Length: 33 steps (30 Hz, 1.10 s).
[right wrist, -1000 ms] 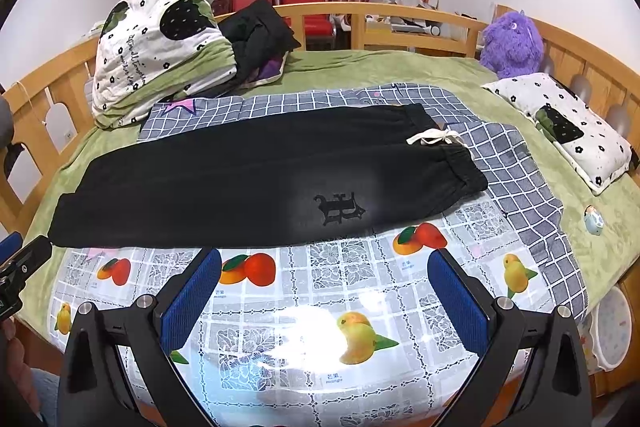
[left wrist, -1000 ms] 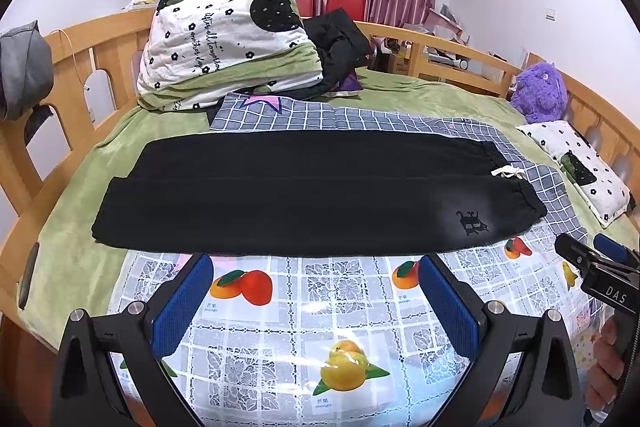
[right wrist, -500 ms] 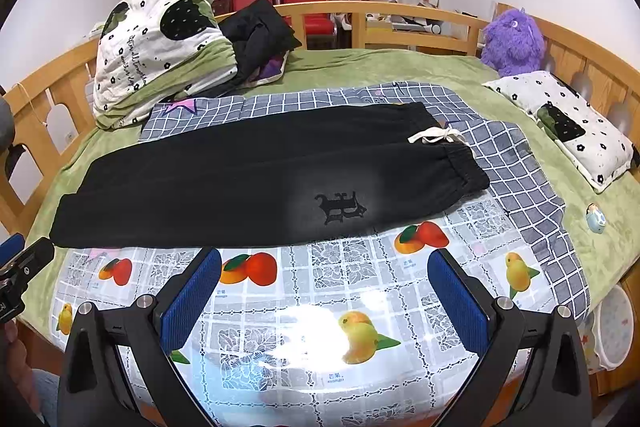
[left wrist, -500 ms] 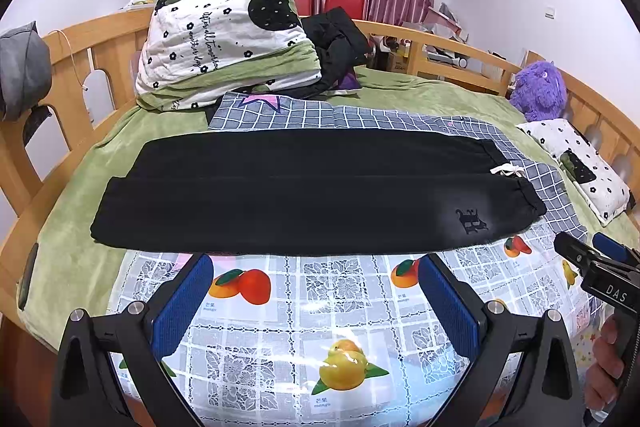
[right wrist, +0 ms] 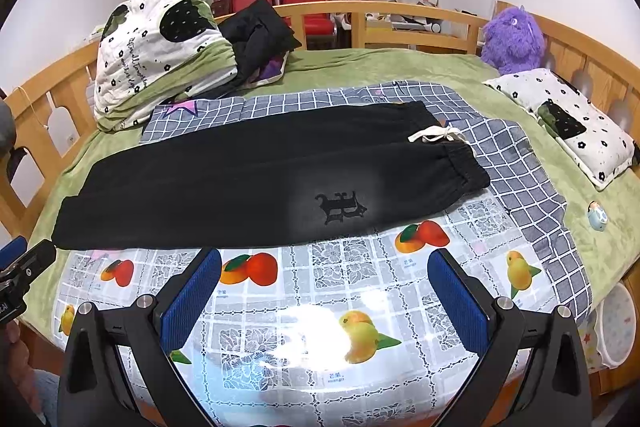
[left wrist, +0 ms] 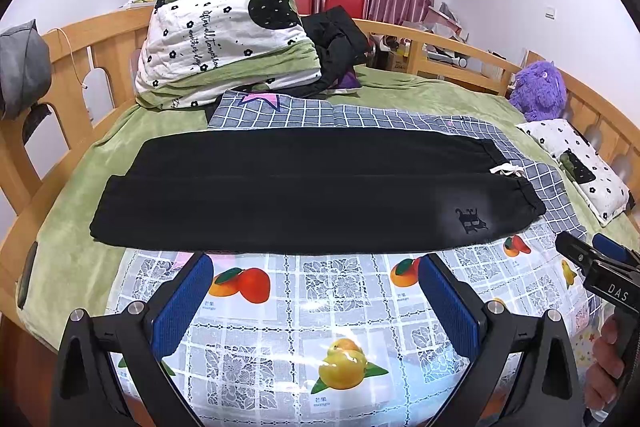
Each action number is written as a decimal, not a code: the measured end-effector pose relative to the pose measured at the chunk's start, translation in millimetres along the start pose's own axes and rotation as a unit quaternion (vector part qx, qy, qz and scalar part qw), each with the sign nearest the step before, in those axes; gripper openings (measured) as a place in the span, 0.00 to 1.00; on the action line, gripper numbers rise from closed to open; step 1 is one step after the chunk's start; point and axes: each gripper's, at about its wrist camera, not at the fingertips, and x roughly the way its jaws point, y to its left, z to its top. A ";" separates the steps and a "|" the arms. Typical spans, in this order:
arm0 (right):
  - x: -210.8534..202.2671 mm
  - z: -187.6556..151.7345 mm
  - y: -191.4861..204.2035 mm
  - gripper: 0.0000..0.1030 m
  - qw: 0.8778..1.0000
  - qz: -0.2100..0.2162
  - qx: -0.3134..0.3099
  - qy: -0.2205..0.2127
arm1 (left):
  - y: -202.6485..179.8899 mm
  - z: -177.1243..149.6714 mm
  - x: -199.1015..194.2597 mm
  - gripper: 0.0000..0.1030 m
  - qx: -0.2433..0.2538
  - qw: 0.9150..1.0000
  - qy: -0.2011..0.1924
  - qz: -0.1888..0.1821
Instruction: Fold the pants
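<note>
Black pants [left wrist: 304, 195] lie flat across the bed, both legs side by side, with the waistband and white drawstring [left wrist: 506, 169] at the right and the cuffs at the left. They also show in the right wrist view [right wrist: 256, 183], with an embroidered logo [right wrist: 340, 207] near the waist. My left gripper [left wrist: 316, 291] is open and empty, hovering over the fruit-print plastic sheet [left wrist: 320, 307] in front of the pants. My right gripper [right wrist: 324, 291] is open and empty too, in front of the waist end.
A folded quilt [left wrist: 224, 35] and a dark clothes pile [left wrist: 336, 43] lie at the back left. A purple plush toy [left wrist: 540, 91] and a small pillow [left wrist: 580, 167] lie at the right. A wooden rail [right wrist: 380, 11] rings the bed. A checked sheet [right wrist: 512, 155] lies under the pants.
Both grippers have drifted very slightly; the pants lie unchanged.
</note>
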 end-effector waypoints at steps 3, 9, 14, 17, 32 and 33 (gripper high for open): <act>0.0 -0.2 -0.6 0.98 1.000 0.000 0.000 0.000 | 0.0 0.3 0.0 1.00 0.000 1.000 0.000 0.000; -0.2 -0.2 -0.4 0.98 1.000 -0.001 0.000 0.000 | 0.1 -0.2 0.3 1.00 0.000 1.000 0.000 0.000; -0.3 -0.4 -0.7 0.98 1.000 -0.001 0.001 0.001 | 0.4 0.9 -0.1 1.00 0.000 1.000 0.001 -0.001; -0.4 -0.3 -0.4 0.98 1.000 -0.001 0.001 0.000 | 0.5 0.6 0.2 1.00 -0.001 1.000 0.001 -0.001; -5.2 1.7 9.7 0.98 1.000 0.022 -0.014 -0.015 | -6.0 -1.8 -2.3 1.00 0.003 1.000 -0.008 -0.023; -5.3 2.4 10.0 0.98 0.999 0.026 -0.012 -0.017 | -4.1 -1.3 -1.7 1.00 -0.005 0.999 -0.009 -0.031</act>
